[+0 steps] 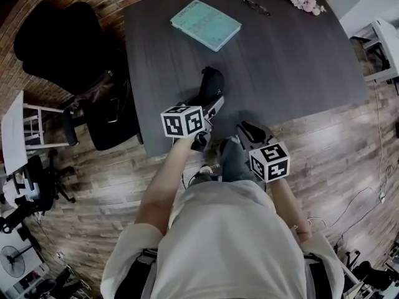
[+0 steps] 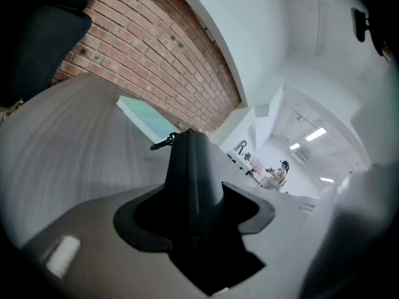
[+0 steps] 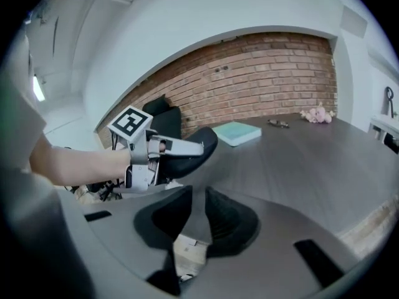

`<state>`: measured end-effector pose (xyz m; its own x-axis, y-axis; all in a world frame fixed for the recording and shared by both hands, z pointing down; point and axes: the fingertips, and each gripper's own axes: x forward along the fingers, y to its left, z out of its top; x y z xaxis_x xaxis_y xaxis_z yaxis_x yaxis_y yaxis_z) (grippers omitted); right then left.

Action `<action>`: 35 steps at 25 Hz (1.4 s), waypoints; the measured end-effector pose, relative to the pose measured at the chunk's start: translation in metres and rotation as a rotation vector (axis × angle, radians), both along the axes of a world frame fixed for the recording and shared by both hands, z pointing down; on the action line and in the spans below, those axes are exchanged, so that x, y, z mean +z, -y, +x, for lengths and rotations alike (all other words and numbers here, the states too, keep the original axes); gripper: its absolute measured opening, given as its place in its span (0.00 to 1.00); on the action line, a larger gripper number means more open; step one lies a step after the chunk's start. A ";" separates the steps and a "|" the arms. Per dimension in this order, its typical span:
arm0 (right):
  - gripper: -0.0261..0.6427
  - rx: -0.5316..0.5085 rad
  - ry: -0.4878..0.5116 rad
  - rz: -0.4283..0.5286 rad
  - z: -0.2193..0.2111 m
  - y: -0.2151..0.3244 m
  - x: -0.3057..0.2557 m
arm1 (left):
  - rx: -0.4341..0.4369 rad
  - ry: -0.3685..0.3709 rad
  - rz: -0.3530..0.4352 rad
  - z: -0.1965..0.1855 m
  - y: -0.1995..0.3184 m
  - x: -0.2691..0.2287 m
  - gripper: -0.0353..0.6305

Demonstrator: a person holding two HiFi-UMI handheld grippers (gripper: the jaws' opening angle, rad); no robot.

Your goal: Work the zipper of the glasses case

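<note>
One glasses case point(image 1: 212, 81) in left gripper point(image 1: 210, 104), zipper unclear

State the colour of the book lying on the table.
Pale teal. The book shows best in the head view.

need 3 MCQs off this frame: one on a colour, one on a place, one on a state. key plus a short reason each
1. What colour is the book?
A) teal B) red C) yellow

2. Where is the glasses case?
A) flat on the book B) in the right gripper C) in the left gripper

3. How do the right gripper's jaws stand?
A) shut on the glasses case B) apart, nothing between them C) shut, empty

1 A: the cover shows teal in the head view.
2 C: the left gripper view shows its jaws closed on the black case.
3 B: the right gripper view shows a gap between the jaws with nothing in it.
</note>
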<state>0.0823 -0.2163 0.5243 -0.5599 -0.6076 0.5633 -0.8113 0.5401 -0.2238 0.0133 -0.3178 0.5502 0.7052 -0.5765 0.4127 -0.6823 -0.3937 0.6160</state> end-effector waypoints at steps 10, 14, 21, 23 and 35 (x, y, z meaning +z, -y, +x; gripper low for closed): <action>0.14 -0.012 0.001 0.011 0.016 0.056 0.007 | 0.041 0.245 -0.130 0.028 0.042 0.066 0.45; 0.14 -0.015 0.012 0.008 0.014 0.057 0.008 | 0.035 0.279 -0.115 0.030 0.047 0.068 0.45; 0.14 -0.012 0.009 0.017 0.014 0.042 0.004 | -0.035 0.272 -0.062 0.005 0.037 0.051 0.55; 0.14 -0.004 0.009 0.025 0.012 0.035 0.000 | -0.057 0.280 -0.048 -0.008 0.025 0.045 0.56; 0.11 0.031 0.046 0.152 -0.020 -0.038 -0.039 | -0.109 0.201 0.082 -0.064 -0.084 -0.032 0.50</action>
<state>0.0620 -0.1782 0.4848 -0.5625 -0.7013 0.4379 -0.8190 0.5452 -0.1788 -0.0510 -0.2341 0.5178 0.5455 -0.6819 0.4873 -0.8290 -0.3538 0.4330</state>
